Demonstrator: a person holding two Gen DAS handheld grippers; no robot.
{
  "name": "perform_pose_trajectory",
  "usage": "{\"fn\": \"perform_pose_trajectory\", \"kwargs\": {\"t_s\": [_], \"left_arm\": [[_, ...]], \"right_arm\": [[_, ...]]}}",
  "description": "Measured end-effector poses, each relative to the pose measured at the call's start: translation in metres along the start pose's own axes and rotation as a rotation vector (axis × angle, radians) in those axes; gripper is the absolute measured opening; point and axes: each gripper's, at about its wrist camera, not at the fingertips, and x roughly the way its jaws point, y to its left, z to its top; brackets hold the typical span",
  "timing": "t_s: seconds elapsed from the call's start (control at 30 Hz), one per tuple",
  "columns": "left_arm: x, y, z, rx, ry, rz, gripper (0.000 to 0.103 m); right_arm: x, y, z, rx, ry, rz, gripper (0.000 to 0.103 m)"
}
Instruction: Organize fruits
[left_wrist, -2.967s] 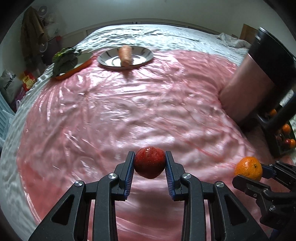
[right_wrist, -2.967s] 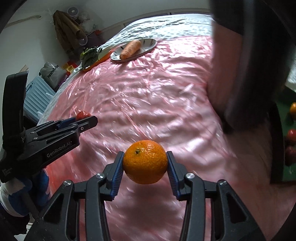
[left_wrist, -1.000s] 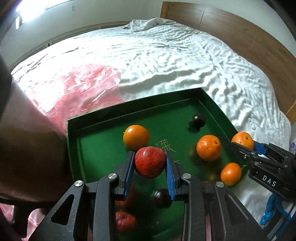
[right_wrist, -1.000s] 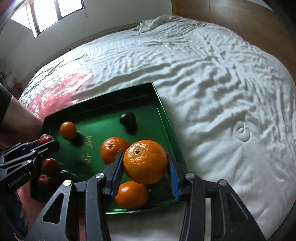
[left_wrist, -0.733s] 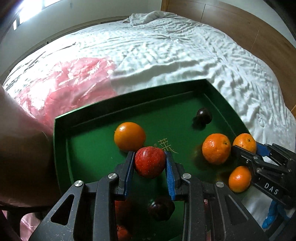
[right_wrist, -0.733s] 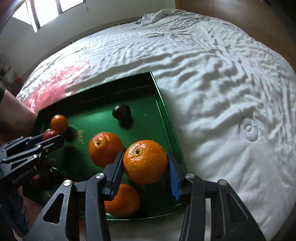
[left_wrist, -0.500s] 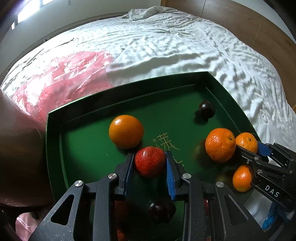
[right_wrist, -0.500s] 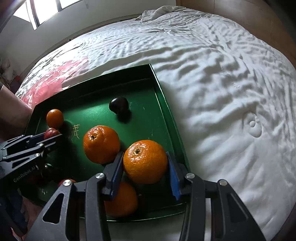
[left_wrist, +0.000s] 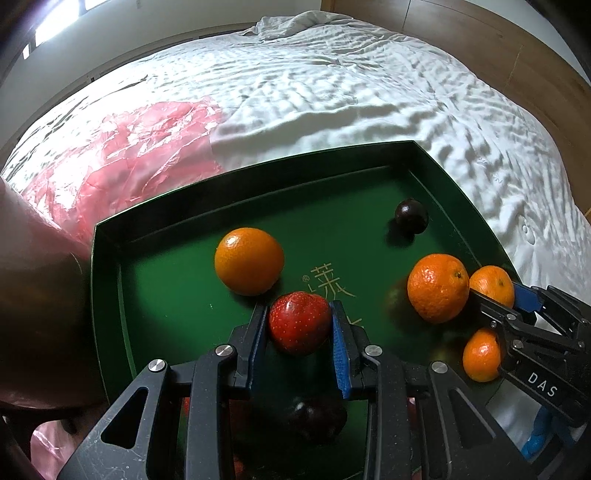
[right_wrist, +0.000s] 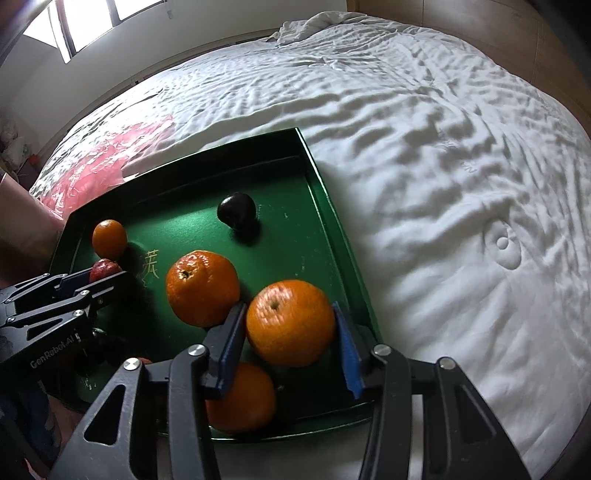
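Placing step under way over the green tray (left_wrist: 110, 295) on the bed. Right tool (right_wrist: 290, 330) is opening, its orange (right_wrist: 290, 326) loose between the pads. Left tool (left_wrist: 299, 328) clamps the red fruit (left_wrist: 299, 321) just above the tray floor; release appears due next.

Right gripper (right_wrist: 290, 332) letting go over the green tray (right_wrist: 334, 236)

Its jaws are opening around a blurred orange (right_wrist: 290, 326). A second orange (right_wrist: 201, 288) sits just left of the left finger, a third (right_wrist: 242, 397) beneath it, and a dark plum (right_wrist: 236, 211) farther ahead.

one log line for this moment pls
left gripper: shut on red fruit over green tray | right gripper: opening, orange between pads, over tray
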Motion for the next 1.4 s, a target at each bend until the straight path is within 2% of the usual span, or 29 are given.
{"fn": "perform_pose_trajectory", "kwargs": {"t_s": [0.17,0.27,0.5,0.8,1.03,1.4], "left_arm": [[-0.004,0.0,-0.001,0.003,-0.009,-0.002,0.029],[-0.009,0.001,0.0,0.0,-0.021,0.002,0.034],[-0.024,0.004,0.001,-0.014,-0.06,0.011,0.047],[-0.05,0.005,-0.009,-0.018,-0.119,0.01,0.054],[-0.071,0.009,-0.034,-0.013,-0.147,0.009,0.058],[-0.102,0.035,-0.084,-0.014,-0.141,0.015,0.06]], "right_arm": [[-0.002,0.002,-0.001,0.0,-0.002,-0.004,0.098],[-0.006,0.004,0.0,0.003,-0.013,-0.009,0.103],[-0.022,0.013,0.006,-0.013,-0.062,-0.013,0.103],[-0.039,0.026,0.003,-0.034,-0.109,-0.026,0.103],[-0.053,0.037,-0.005,-0.044,-0.153,-0.066,0.103],[-0.065,0.074,-0.034,-0.062,-0.178,-0.081,0.103]]}}
